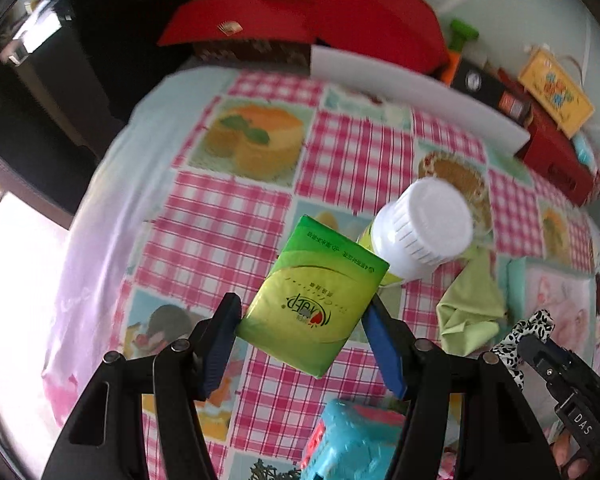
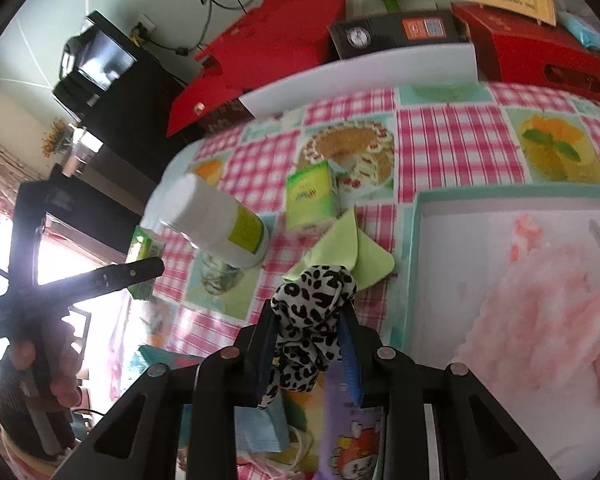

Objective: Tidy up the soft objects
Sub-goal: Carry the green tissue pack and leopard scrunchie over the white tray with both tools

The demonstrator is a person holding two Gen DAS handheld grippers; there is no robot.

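Leopard-print cloth [image 2: 314, 320] clamped; teal box [image 2: 414, 272] holds pink towel [image 2: 540, 320].

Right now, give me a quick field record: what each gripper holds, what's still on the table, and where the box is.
left gripper: shut on green tissue pack, lifted off the table
right gripper: shut on leopard-print cloth
on tablecloth: white-capped bottle, second green pack, light green cloth
box: to the right in the right wrist view, pink fluffy item inside
near edge: blue pack, partly hidden by the left gripper
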